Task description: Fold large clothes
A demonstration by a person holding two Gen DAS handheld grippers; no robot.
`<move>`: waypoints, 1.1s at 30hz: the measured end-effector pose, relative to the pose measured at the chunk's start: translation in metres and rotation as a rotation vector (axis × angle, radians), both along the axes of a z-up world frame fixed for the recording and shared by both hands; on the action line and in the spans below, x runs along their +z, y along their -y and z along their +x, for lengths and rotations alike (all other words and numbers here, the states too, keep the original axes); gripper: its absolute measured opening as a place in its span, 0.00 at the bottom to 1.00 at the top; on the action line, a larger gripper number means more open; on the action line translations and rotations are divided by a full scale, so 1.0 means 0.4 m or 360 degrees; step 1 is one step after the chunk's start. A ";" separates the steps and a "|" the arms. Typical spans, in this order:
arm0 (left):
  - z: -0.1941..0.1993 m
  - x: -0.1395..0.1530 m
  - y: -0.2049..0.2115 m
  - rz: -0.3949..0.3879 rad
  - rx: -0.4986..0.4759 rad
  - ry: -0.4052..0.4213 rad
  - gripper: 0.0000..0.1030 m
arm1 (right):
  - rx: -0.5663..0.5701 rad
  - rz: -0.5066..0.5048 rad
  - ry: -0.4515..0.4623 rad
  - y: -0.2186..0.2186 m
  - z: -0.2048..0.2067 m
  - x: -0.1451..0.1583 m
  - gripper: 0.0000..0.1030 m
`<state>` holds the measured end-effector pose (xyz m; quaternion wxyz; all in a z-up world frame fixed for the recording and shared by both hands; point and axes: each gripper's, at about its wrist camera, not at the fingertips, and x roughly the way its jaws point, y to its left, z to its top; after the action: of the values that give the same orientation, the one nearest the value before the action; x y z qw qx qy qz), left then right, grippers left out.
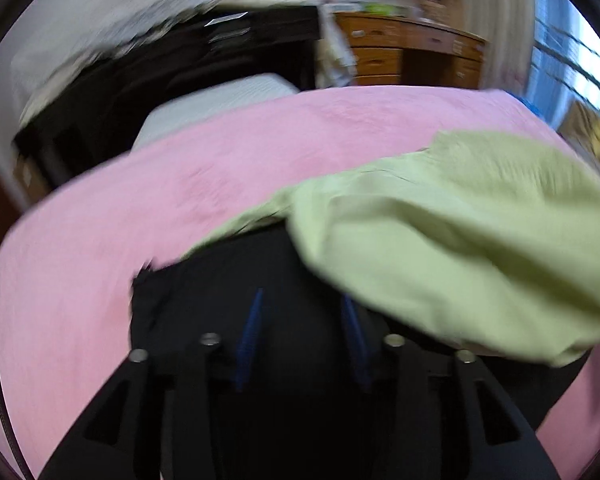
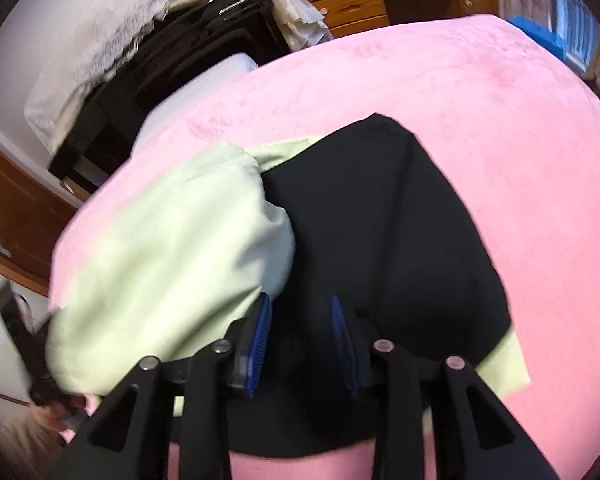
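Black garment (image 2: 380,216), smooth and matte, lies on a plush pink bed (image 2: 460,92), soft green cloth (image 2: 172,248) overlapping it. Left gripper (image 1: 300,300) and right gripper (image 2: 300,304): jaws partly open, gripping nothing. No legible writing.

Two hand-held grippers, alike in build. Left gripper (image 1: 302,300): matte black frame, two blue ribbed pads (image 1: 250,336) on the inner faces of the fingers, four round silver screws (image 1: 210,339) in a row behind the pads, triangular cut-outs in the outer arms. Right gripper (image 2: 300,300): same black frame, blue ribbed pads (image 2: 259,340), silver screws (image 2: 383,345) behind them, triangular cut-outs.
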<state>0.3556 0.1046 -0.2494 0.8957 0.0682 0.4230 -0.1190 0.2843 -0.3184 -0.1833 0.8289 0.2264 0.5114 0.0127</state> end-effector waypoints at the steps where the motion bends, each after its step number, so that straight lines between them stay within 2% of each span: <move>1: -0.001 0.005 -0.029 -0.0060 0.0078 -0.0057 0.40 | -0.0003 0.0024 0.0011 0.007 -0.009 0.017 0.33; 2: 0.000 0.008 -0.055 -0.0123 0.0140 -0.0109 0.40 | -0.0011 0.0014 0.0041 0.009 -0.019 0.042 0.33; 5: -0.017 0.020 -0.111 -0.0426 0.0321 -0.0303 0.40 | 0.0010 -0.0068 0.0156 -0.036 -0.016 0.114 0.33; 8: -0.044 0.034 -0.082 -0.0540 0.0347 -0.0356 0.40 | 0.0106 -0.0166 0.0208 -0.117 0.026 0.154 0.33; 9: -0.050 0.041 -0.055 -0.0563 0.0338 -0.0359 0.40 | 0.0136 -0.0183 0.0208 -0.138 0.080 0.161 0.33; 11: -0.041 0.051 0.005 -0.0585 0.0298 -0.0354 0.40 | 0.0210 -0.0225 0.0231 -0.193 0.107 0.154 0.33; 16: 0.007 0.055 0.134 -0.0592 0.0225 -0.0352 0.40 | 0.0354 -0.0365 0.0284 -0.301 0.149 0.124 0.33; 18: 0.023 0.036 0.172 -0.0554 0.0207 -0.0357 0.40 | 0.0371 -0.0446 0.0251 -0.318 0.148 0.093 0.33; 20: 0.026 0.008 0.197 -0.0468 0.0192 -0.0389 0.40 | 0.0351 -0.0475 0.0163 -0.314 0.146 0.039 0.33; 23: 0.027 -0.065 0.206 -0.0256 0.0218 -0.0529 0.40 | 0.0298 -0.0424 -0.0043 -0.287 0.128 -0.066 0.33; 26: 0.010 -0.117 0.180 -0.0197 0.0241 -0.0583 0.41 | 0.0333 -0.0477 -0.0159 -0.292 0.088 -0.139 0.29; 29: -0.001 -0.128 0.176 -0.0191 0.0221 -0.0575 0.41 | 0.0375 -0.0605 -0.0150 -0.322 0.072 -0.146 0.29; 33: 0.001 -0.119 0.184 -0.0181 0.0206 -0.0573 0.41 | 0.0374 -0.0624 -0.0180 -0.340 0.084 -0.134 0.30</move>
<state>0.3559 0.0308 -0.2969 0.8139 -0.0323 0.5723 -0.0950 0.3180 -0.1824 -0.2371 0.8199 0.0004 0.5725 -0.0031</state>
